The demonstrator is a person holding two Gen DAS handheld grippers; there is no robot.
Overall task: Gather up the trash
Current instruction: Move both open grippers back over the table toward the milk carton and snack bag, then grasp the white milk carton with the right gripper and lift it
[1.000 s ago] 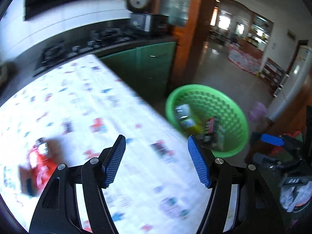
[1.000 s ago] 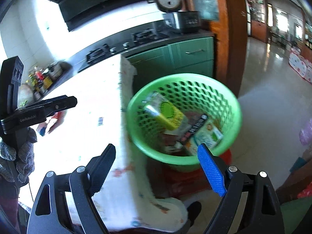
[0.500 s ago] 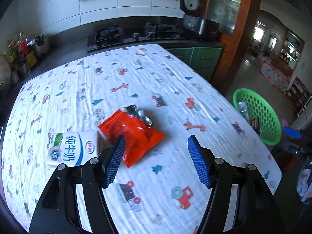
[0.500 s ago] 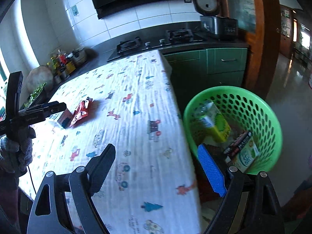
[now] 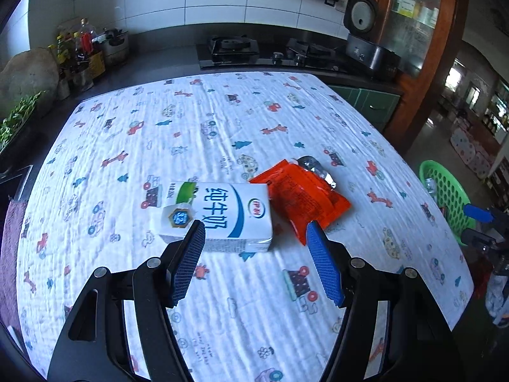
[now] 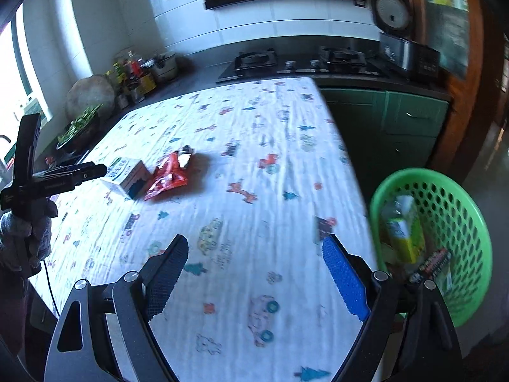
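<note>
Crinkled cloth tablecover [image 5: 222,121], glossy foil wrapper [image 5: 302,194]

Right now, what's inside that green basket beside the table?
In the basket lie a yellow-green carton and a dark box with red print. Whatever sits under them, and behind the near rim, is hidden.

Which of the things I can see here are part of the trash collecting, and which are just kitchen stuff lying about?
Part of the job:
milk carton
orange snack wrapper
green basket, already holding trash
left gripper and right gripper, both open

Just lying about:
rice cooker
gas stove
bottles and jars
</note>
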